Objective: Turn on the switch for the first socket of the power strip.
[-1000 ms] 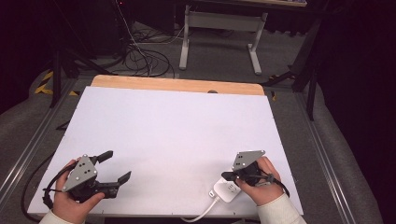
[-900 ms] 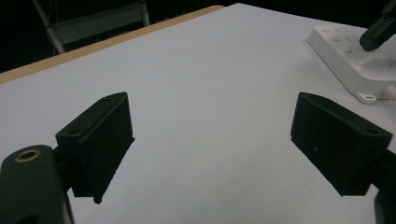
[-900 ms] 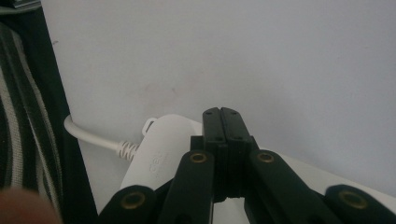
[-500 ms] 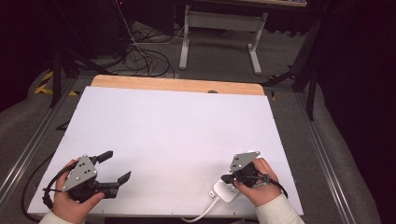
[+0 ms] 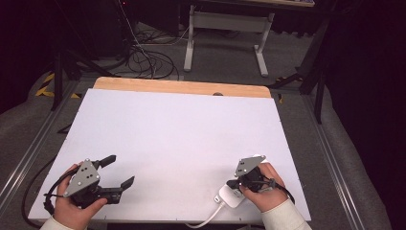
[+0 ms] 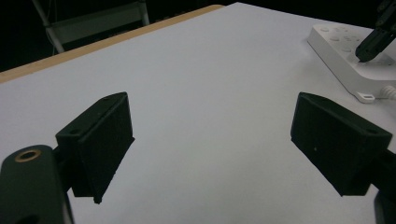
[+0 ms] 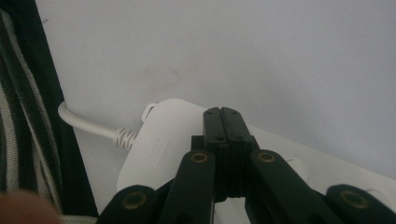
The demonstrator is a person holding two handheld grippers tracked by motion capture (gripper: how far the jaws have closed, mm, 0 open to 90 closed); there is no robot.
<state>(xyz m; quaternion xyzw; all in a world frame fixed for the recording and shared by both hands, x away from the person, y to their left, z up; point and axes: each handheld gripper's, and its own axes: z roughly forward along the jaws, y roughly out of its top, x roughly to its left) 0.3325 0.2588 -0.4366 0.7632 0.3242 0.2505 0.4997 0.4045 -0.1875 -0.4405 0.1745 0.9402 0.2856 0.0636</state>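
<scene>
A white power strip (image 5: 231, 196) lies near the table's front edge at the right, and its white cable (image 5: 206, 221) runs off the front. My right gripper (image 5: 232, 184) is shut, with nothing between its jaws, and its closed tips are down on the strip's top face. The right gripper view shows those tips (image 7: 222, 113) over the strip (image 7: 159, 149) near its cable end (image 7: 88, 123). My left gripper (image 5: 120, 170) stands open at the front left over bare table. From the left gripper view, its jaws (image 6: 212, 144) are wide apart, with the strip (image 6: 345, 58) and the right gripper's tip (image 6: 369, 46) far right.
The white tabletop (image 5: 182, 129) ends in a wooden strip (image 5: 182, 87) at the far side. Beyond it the floor holds loose cables (image 5: 143, 60) and a desk frame (image 5: 225, 33). Metal rails (image 5: 335, 158) run along both table sides. A striped sleeve (image 7: 18, 140) is at the strip's left.
</scene>
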